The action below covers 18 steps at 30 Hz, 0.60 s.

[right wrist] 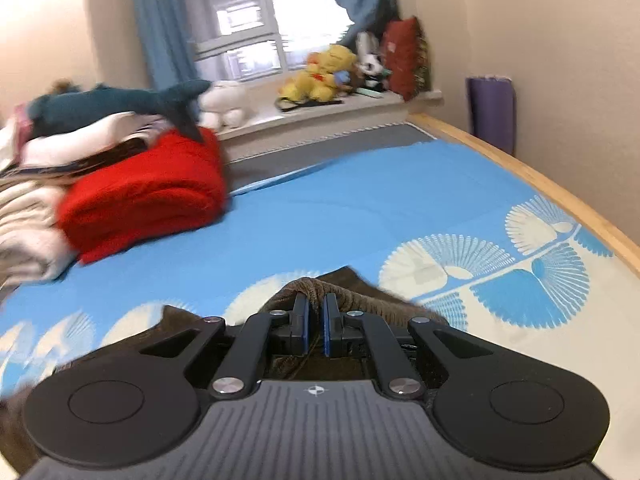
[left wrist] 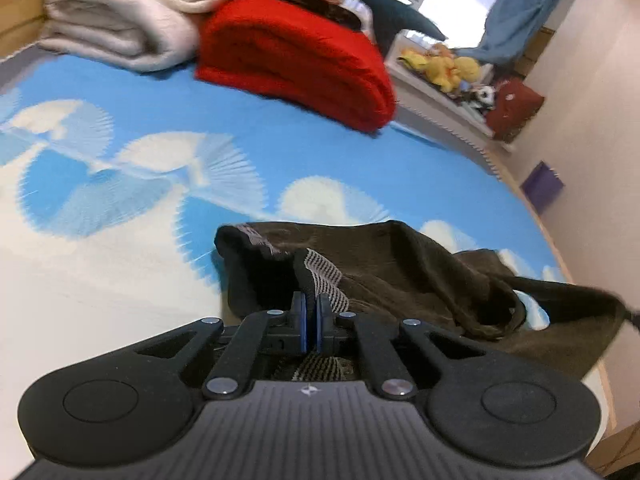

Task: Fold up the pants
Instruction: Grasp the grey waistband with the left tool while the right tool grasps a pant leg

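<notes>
The dark brown pants are held above the blue-and-white bed sheet by both grippers at once, presumably so that the cloth can be stretched between two points and laid flat for a fold. The left gripper is clamped on a bunched edge with a striped band, probably the waistband, with cloth pinched between its blue pads. From there the cloth trails away to the right, partly draped on the sheet and partly hanging. The right gripper is likewise closed on a ribbed brown edge, a ridge of which is raised just ahead of its tips. Which part of the garment that is cannot be told, since the picture is blurred.

The far side of the bed is taken by a folded red blanket and a cream blanket, set well apart from the pants, so the near stretch of sheet is left as the working space.
</notes>
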{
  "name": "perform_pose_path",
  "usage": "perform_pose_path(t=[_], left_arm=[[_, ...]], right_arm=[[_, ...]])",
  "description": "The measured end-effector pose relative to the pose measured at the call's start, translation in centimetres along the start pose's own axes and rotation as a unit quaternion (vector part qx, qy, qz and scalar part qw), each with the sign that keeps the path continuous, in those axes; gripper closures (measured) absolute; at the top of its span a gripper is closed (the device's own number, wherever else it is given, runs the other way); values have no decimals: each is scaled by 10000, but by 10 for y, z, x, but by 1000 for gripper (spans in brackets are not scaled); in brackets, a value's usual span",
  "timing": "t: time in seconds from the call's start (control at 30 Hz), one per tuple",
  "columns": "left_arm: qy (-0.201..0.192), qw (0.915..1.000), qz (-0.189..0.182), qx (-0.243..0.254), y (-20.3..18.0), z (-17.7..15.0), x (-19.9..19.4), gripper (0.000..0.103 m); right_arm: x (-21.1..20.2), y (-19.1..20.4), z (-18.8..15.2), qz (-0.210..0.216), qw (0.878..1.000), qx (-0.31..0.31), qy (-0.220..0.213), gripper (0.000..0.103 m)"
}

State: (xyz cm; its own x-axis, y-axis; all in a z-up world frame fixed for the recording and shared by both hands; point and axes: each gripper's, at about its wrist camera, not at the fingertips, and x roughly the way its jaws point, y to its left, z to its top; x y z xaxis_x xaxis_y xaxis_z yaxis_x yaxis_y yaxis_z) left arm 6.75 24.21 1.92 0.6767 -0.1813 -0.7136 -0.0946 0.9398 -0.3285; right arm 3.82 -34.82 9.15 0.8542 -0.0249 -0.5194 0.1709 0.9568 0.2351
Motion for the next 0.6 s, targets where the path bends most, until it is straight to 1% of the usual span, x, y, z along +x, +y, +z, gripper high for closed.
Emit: perform_pose_path(t=[0.03, 0.07, 0.1, 0.13, 0.17, 0.2, 0.23, 0.27, 0.3, 0.33, 0.37, 0.4, 0.43, 0.47, 0.5, 0.53, 0.57, 0.6], left_arm=[[171, 9997, 160, -42, 10, -7, -3, 99], [560, 9976, 371, -153, 23, -16, 3, 99], [1008, 9934, 496, -237, 33, -25, 12, 97], [1551, 9856, 610, -266, 41, -37, 25, 97], [1904, 9786, 766, -151, 44, -45, 35, 97], [1985, 9751, 991, 19, 45, -49, 39, 97], [1917, 9741, 1197, 107, 45, -49, 39, 95], [1821, 9751, 1266, 22, 47, -46, 38, 95], [1770, 9771, 1170, -155, 51, -43, 35, 94], [1719, 9790, 1034, -371, 51, -40, 35, 88], [1681, 9798, 972, -481, 46, -37, 41, 85], [1645, 9802, 957, -538, 43, -33, 45, 79], [1628, 9804, 970, -531, 36, -29, 52, 73], [1635, 9806, 968, -492, 30, -27, 58, 70], [1664, 9806, 938, -445, 24, -26, 62, 66], [1693, 9807, 900, -390, 19, -25, 65, 66], [1713, 9807, 886, -335, 16, -20, 78, 66], [1705, 9809, 896, -253, 12, -20, 81, 65]], right_arm=[[-7, 0, -16, 65, 9991, -215, 353, 97], [-6, 1, -34, 131, 9956, -442, 814, 96], [3, 2, -58, 166, 9874, -654, 1435, 96], [12, -3, -79, 158, 9790, -716, 1902, 96], [21, -8, -95, 109, 9720, -709, 2236, 96], [27, -15, -107, -12, 9670, -646, 2466, 96], [28, -23, -111, -158, 9667, -607, 2481, 96], [25, -27, -108, -197, 9713, -626, 2287, 94], [21, -30, -100, -191, 9774, -632, 2011, 91], [18, -33, -91, -167, 9827, -589, 1749, 88], [17, -35, -84, -135, 9866, -530, 1539, 76], [18, -37, -78, -85, 9896, -467, 1361, 63], [23, -37, -70, 6, 9918, -437, 1200, 58], [28, -35, -70, 56, 9924, -483, 1129, 55], [41, -28, -68, 96, 9918, -577, 1137, 55], [54, -21, -68, 147, 9905, -677, 1191, 55], [69, -15, -70, 170, 9889, -799, 1242, 55], [88, -6, -74, 161, 9862, -930, 1360, 55]])
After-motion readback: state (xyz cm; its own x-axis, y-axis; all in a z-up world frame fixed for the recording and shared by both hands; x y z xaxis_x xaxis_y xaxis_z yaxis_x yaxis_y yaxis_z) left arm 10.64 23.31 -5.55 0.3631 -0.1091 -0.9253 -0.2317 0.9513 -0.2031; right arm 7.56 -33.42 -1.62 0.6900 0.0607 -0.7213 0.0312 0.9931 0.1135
